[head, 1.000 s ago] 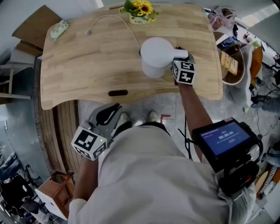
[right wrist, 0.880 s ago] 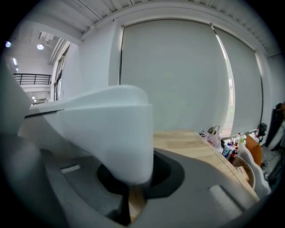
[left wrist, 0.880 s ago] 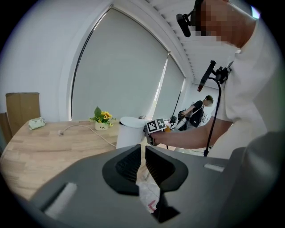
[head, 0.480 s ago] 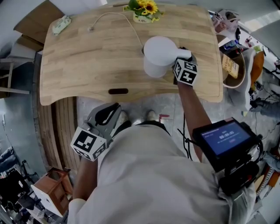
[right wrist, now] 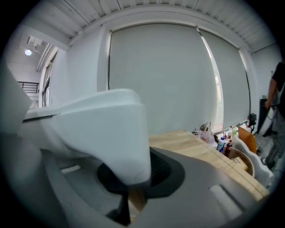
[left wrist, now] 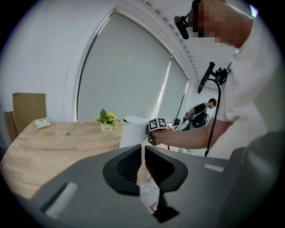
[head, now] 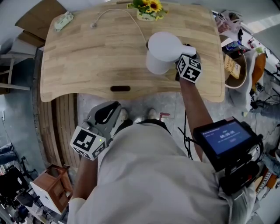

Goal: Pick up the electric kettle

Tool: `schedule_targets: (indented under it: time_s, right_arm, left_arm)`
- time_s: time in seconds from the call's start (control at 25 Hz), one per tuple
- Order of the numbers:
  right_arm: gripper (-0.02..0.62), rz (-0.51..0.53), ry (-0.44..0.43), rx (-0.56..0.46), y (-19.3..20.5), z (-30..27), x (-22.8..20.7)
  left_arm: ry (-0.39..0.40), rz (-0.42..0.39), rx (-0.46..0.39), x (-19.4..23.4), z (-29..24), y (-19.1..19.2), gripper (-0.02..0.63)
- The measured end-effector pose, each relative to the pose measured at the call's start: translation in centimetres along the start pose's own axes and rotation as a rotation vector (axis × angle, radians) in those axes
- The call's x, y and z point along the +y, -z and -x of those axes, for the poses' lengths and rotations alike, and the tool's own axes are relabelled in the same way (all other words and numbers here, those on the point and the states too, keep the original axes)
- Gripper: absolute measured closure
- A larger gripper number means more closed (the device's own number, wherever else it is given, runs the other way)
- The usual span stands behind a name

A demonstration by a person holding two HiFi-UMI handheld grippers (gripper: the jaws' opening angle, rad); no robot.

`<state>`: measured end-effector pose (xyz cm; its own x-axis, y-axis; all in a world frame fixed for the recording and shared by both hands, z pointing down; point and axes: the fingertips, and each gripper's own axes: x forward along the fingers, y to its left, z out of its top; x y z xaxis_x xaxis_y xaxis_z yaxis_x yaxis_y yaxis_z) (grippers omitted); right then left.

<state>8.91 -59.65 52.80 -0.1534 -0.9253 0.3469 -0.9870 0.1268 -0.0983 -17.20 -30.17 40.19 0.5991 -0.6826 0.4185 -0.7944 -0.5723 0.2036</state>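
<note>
Although the head view sets out the whole scene from above, it does not show either gripper's jaws. It shows the white cylindrical electric kettle [head: 161, 51] at the near right part of the light wooden table [head: 87, 61], with the right gripper [head: 187, 51] at its handle on the side toward the person. The left gripper [head: 108, 114] is held low beside the person's body, off the table's near edge and well apart from the kettle. The right gripper view supplies the grip: the jaws are clamped on the kettle's broad white handle [right wrist: 107, 129], which fills the space between them. The left gripper view shows its own jaws pressed almost together, a thin slit between them and nothing in it. That view also shows the kettle upright in profile, smooth, matt white and flat-lidded. Its foot is hidden there, so contact with the table cannot be confirmed. A small pot of yellow sunflowers [head: 148, 8] and a thin white cable [head: 114, 13] lie at the table's far edge.
</note>
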Motion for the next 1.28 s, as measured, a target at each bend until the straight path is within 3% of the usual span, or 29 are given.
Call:
schedule_targets:
  time_s: [0.72,1.0,1.28]
  right_arm:
    - [0.549,0.009,-0.012,-0.053,-6.7,2.4,-1.5]
    - [0.549,0.033,0.030,-0.055,-8.7,10.3,-3.4]
    - [0.549,-0.002,0.108,-0.041,-7.9,14.9,-6.8]
  left_arm:
    - [0.101,0.012,-0.033,2.5,-3.0,-0.5,0.574]
    - [0.182,-0.024,-0.053,-1.1,-0.7,-0.1,0.574]
    - [0.271,-0.062,-0.031,-2.7,-0.9,0.4,0.574]
